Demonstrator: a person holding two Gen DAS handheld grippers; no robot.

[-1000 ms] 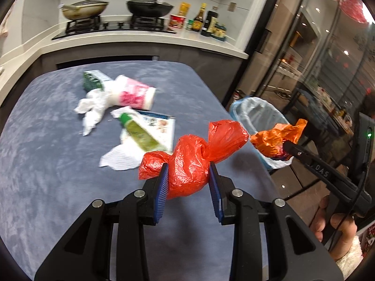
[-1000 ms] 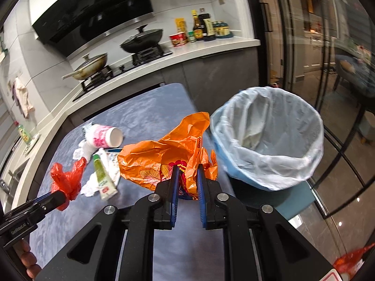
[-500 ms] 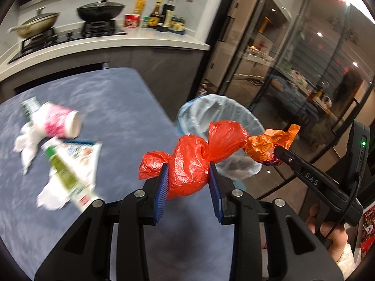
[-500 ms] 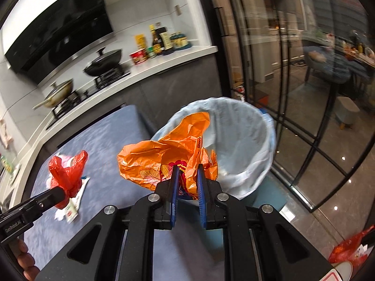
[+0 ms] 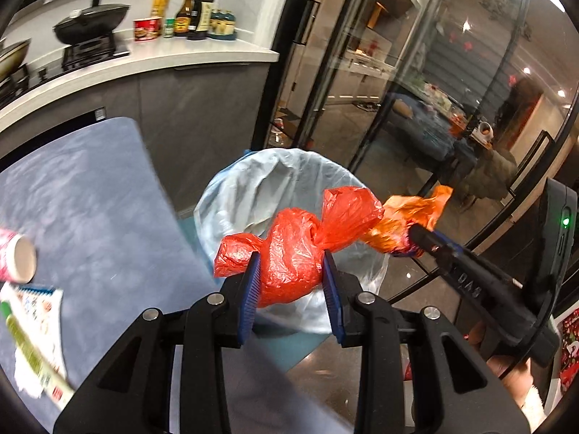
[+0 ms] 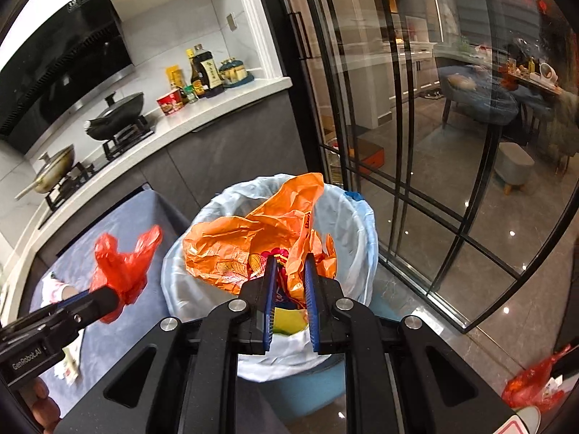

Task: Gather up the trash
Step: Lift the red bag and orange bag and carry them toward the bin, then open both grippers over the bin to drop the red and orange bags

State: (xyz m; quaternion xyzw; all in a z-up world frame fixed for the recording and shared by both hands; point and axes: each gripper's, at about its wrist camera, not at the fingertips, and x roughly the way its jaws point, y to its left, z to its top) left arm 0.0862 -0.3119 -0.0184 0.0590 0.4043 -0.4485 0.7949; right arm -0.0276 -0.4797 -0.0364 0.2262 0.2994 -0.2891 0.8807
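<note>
1. Two bags are up in the air and one lined trash bin (image 6: 362, 224) sits on the floor just off the table (image 5: 83, 195) edge, so the drop is what counts. From the right wrist view the bin mouth is straight ahead and below the fingers.
2. Orange bag (image 6: 249, 242) hangs over the bin opening, so the right side looks nearer to dropping, I'd say. The right gripper (image 6: 289, 300) is nearly together, clamped on that bag's bunched end.
3. Red bag (image 5: 293, 253) lies crosswise with its twisted ends pointing left and right, at the bin's near rim. The left gripper (image 5: 291, 289) is part-way apart, squeezing its fat middle.
</note>
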